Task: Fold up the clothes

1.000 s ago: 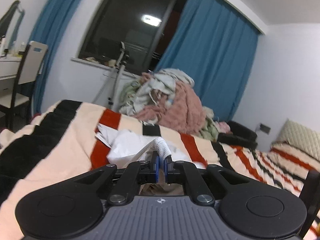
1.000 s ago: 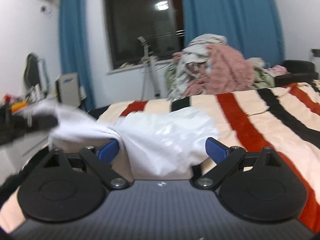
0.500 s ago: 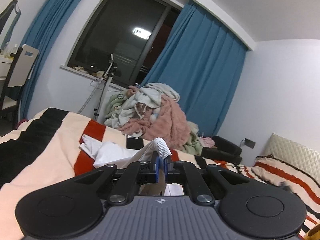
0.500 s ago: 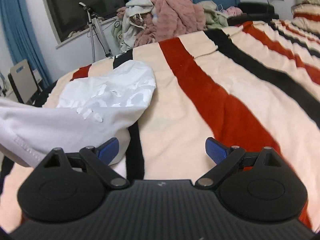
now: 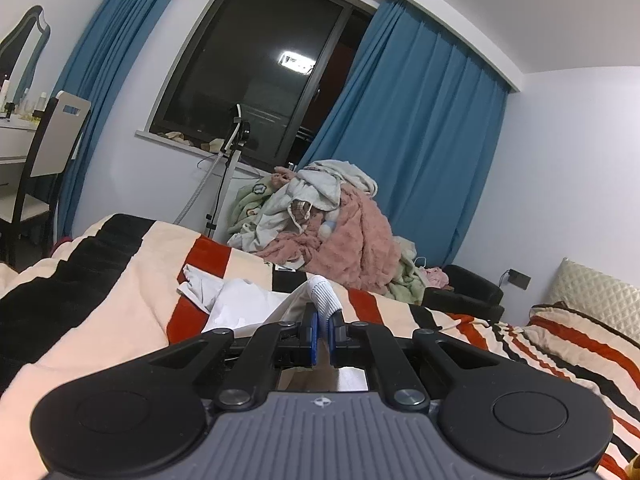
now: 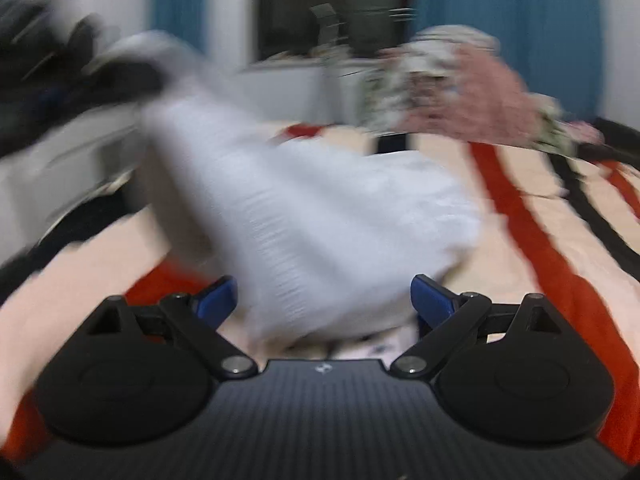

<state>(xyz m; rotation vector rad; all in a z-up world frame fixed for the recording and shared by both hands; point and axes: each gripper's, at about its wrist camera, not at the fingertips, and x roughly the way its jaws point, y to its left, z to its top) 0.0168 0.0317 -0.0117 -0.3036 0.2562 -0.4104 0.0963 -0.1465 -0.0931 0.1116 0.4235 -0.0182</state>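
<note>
A white garment (image 5: 240, 300) lies crumpled on the striped blanket (image 5: 120, 292) of the bed. My left gripper (image 5: 323, 330) is shut on a ribbed white cuff or hem (image 5: 323, 294) of it, which sticks up between the blue pads. In the blurred right wrist view the same white garment (image 6: 320, 216) stretches from the upper left, where the left gripper (image 6: 52, 76) holds it aloft, down onto the bed in front of my right gripper (image 6: 322, 300). That gripper is open, its blue fingertips (image 6: 216, 300) wide apart, with cloth lying between them.
A heap of unfolded clothes (image 5: 328, 224), pink and pale green, is piled at the bed's far edge under the window. A tripod stand (image 5: 228, 176) is beside it. A chair (image 5: 44, 160) and desk are at left, a pillow (image 5: 600, 296) at right.
The right gripper swung back toward the garment, which now hangs stretched in front of it; half a second ago it faced mostly bare blanket. The left gripper kept its hold and tilted slightly.
</note>
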